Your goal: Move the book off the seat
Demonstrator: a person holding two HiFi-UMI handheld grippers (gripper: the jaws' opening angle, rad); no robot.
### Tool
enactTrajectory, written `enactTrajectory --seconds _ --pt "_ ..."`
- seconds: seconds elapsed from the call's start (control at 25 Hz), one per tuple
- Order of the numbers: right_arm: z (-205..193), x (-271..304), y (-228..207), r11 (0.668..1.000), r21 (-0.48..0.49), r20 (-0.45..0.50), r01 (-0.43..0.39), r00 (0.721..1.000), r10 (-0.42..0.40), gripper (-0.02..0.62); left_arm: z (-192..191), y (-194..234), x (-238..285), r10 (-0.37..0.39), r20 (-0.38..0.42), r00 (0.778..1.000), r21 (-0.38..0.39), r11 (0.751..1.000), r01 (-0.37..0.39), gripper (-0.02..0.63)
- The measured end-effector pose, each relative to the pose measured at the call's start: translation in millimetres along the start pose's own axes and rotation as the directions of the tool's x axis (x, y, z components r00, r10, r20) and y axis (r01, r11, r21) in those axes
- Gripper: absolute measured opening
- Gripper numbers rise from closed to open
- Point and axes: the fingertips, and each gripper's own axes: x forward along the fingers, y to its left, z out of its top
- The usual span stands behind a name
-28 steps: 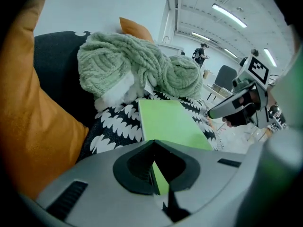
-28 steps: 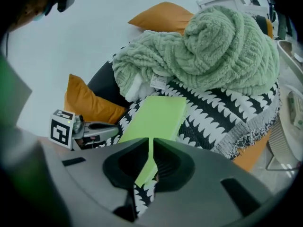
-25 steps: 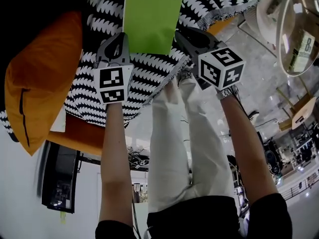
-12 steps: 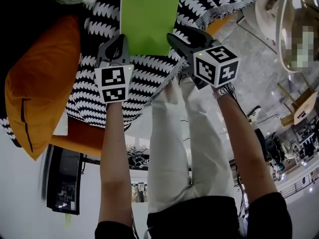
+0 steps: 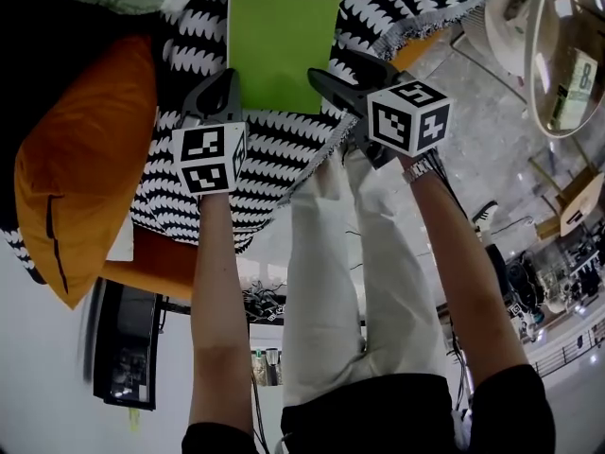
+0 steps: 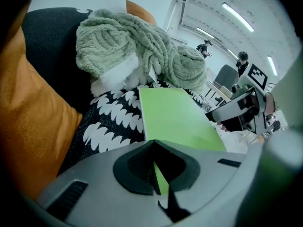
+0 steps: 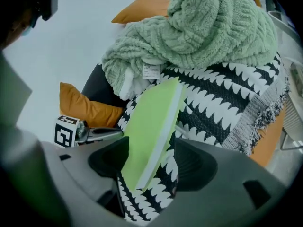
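Spreading across the left of the head view, the orange seat (image 5: 161, 263) carries an orange cushion (image 5: 80, 159), a black-and-white patterned throw (image 5: 284, 149) and, at the top edge, a heaped sage-green knitted blanket (image 7: 213, 27). Flat on the throw, at top centre, lies the lime-green book (image 5: 282, 36). It is probably light and stiff enough to lift by one edge. Its smooth cover could slip between pads, though, and a cover taken alone might flop open. Gripping the near edge with cover and pages together seems safest, and the soft throw should let a jaw dig underneath. The book's cover is plain and unmarked with square corners, and a white page edge runs along its side in the right gripper view. The right gripper (image 5: 331, 66) has just been opening; its jaws stand wide apart, framing the book's near end without pressing on it. The left gripper (image 5: 225, 81), at the book's near left corner, has its jaws drawn to a thin slit where green shows. Whether it pinches anything cannot be told.
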Motion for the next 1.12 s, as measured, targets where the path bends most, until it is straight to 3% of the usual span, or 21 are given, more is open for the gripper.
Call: enactTrajectory --seconds 0.24,0.6,1.12 --pt "-4.7 14.5 1.2 0.998 0.057 -0.017 -0.041 0.999 0.042 0.295 -0.2 6.9 0.1 -0.035 -0.003 0.999 -0.049 0.998 0.035 0.008" --pt "-0.5 37.6 25.8 0.983 0.119 -0.016 -0.14 0.99 0.143 0.295 0.0 9.7 -1.0 -0.052 -0.014 0.999 -0.026 0.998 0.051 0.008" --pt "8.0 60.8 52.1 0.962 0.204 0.002 -0.181 0.983 0.184 0.289 0.8 13.1 -3.0 -0.065 0.009 0.998 -0.084 0.994 0.066 0.008"
